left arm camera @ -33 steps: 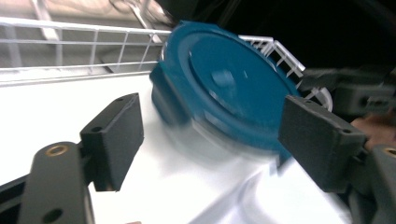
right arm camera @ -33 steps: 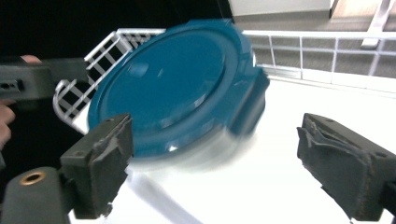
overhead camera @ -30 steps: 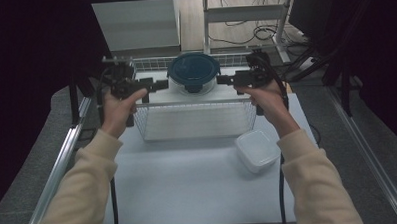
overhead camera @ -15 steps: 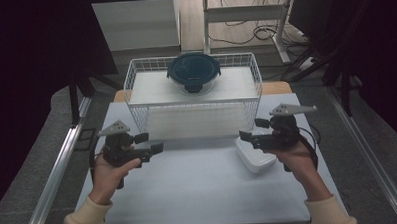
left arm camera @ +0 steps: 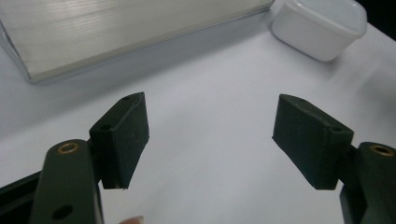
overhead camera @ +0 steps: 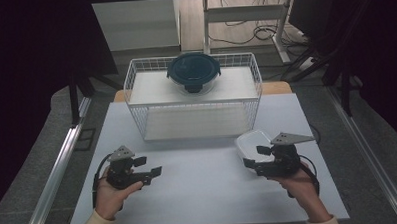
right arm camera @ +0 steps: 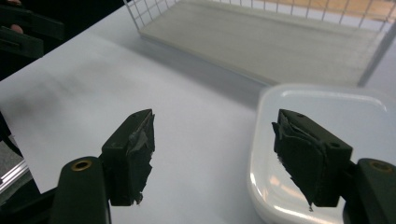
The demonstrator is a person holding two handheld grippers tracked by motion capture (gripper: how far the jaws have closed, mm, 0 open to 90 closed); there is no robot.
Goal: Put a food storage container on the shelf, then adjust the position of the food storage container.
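White container [overhead camera: 254,144] lies just beside the right gripper [overhead camera: 254,157], jaws apart.

Setting: laboratory or recording workspace. Evidence: white table [overhead camera: 204,192] on a metal frame, rails [overhead camera: 53,167] running down the left and right of the frame; black curtains [overhead camera: 34,57] filling upper left and upper right; loose cables [overhead camera: 244,33] on a bare floor at top centre, beside grey stand legs [overhead camera: 206,21].
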